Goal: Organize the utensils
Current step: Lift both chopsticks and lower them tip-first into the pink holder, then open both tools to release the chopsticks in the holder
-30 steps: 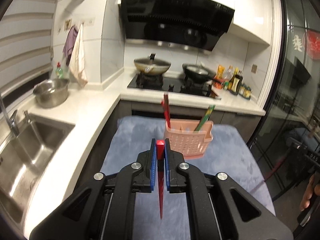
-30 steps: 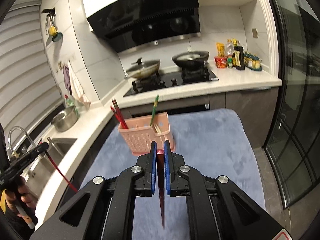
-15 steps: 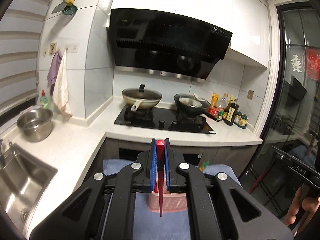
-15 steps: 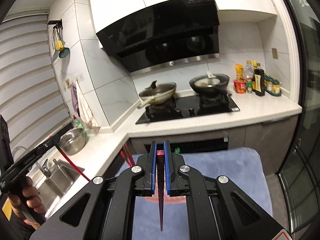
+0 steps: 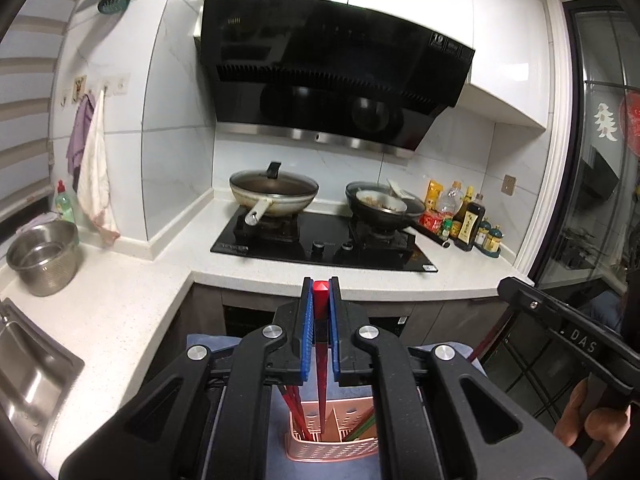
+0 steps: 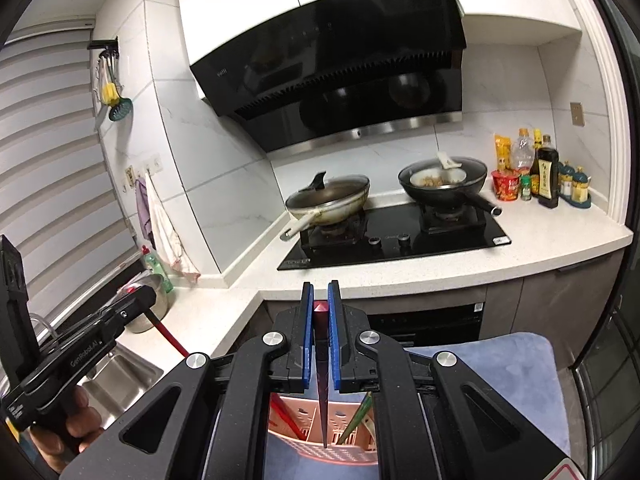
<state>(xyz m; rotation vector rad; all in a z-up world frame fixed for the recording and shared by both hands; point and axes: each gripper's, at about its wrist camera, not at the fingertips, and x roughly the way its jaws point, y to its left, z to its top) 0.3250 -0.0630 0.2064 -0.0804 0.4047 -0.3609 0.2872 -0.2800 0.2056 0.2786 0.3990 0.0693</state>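
My left gripper point(image 5: 321, 292) is shut on a red chopstick point(image 5: 321, 364) that hangs point down over a pink utensil basket point(image 5: 332, 446); its tip is at the basket's mouth. The basket holds other red chopsticks point(image 5: 294, 412) and green ones point(image 5: 362, 428). My right gripper point(image 6: 321, 294) is shut on a dark red chopstick point(image 6: 322, 400) that points down into the same pink basket point(image 6: 296, 436). The left gripper also shows in the right wrist view point(image 6: 138, 300) at the left, with its red chopstick point(image 6: 168, 336).
The basket stands on a blue-grey mat point(image 6: 516, 376). Behind it is a white counter point(image 5: 132, 304) with a black hob point(image 5: 324, 246), two pans point(image 5: 274, 196), sauce bottles point(image 5: 470, 220), a steel bowl point(image 5: 42, 256) and a sink point(image 5: 24, 368).
Both grippers have tilted up and come closer over the basket. The basket has slid from mid-view to the bottom edge, and both chopstick tips now hang at its mouth.
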